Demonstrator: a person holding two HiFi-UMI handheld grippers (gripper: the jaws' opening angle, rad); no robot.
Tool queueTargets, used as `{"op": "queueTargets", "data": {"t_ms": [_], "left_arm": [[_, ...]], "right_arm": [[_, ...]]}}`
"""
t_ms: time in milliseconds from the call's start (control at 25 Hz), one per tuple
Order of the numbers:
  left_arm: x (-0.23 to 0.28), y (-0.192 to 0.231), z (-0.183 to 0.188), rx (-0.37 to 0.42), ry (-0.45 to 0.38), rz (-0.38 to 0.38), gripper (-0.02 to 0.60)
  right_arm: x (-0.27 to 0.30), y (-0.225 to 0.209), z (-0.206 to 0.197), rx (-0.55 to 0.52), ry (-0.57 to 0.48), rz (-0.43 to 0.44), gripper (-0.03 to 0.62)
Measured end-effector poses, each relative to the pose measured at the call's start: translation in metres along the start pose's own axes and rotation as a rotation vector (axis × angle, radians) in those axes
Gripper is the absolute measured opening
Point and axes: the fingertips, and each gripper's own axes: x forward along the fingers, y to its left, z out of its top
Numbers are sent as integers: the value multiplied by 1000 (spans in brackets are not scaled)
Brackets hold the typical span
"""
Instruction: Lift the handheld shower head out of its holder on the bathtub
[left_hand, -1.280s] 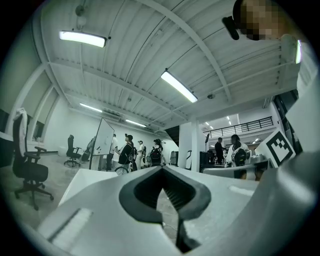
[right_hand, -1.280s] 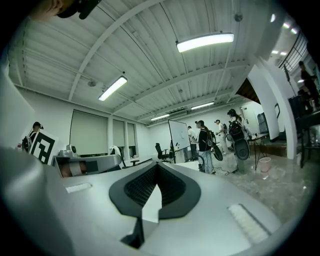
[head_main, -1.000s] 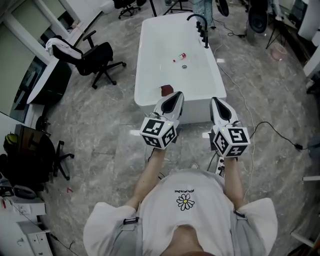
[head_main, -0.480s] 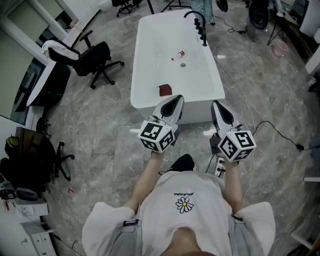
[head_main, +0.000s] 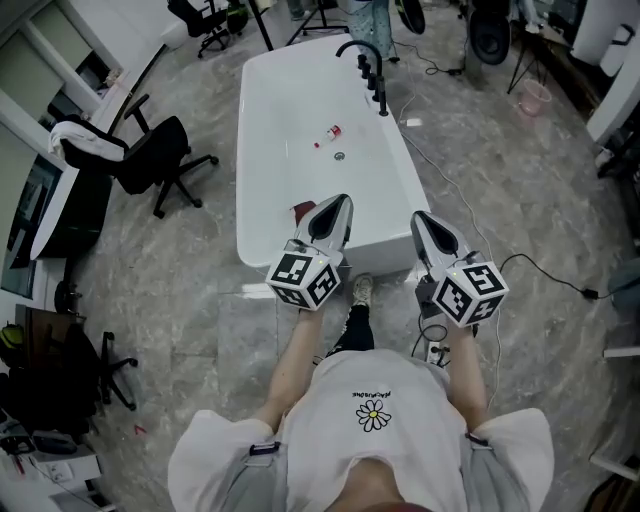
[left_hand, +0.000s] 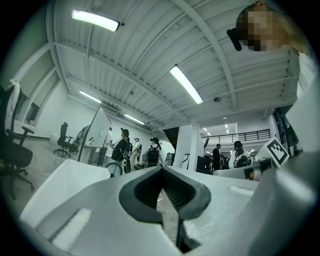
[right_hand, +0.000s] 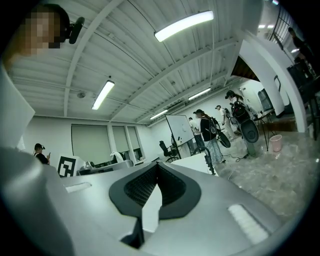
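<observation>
Left hand-held gripper (head_main: 338, 205) and right hand-held gripper (head_main: 424, 222) are being held shut and empty at the bathtub's (head_main: 247, 200) near end, while the shower head (head_main: 382, 92) is being kept upright on the far right rim, nearer the right one.

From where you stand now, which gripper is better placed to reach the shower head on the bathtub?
Right, probably. The black shower fitting stands on the far right rim of the bathtub, on the same side as the right gripper; the left gripper is further across. Both are shut and empty.
</observation>
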Motion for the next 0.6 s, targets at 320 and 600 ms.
{"op": "queueTargets", "data": {"t_ms": [320, 600], "left_arm": [[90, 107, 27, -51, -72, 13, 0], [156, 195, 52, -65, -116, 29, 0]], "right_arm": [[129, -52, 43, -36, 27, -36, 25], [240, -76, 74, -94, 43, -19, 25]]}}
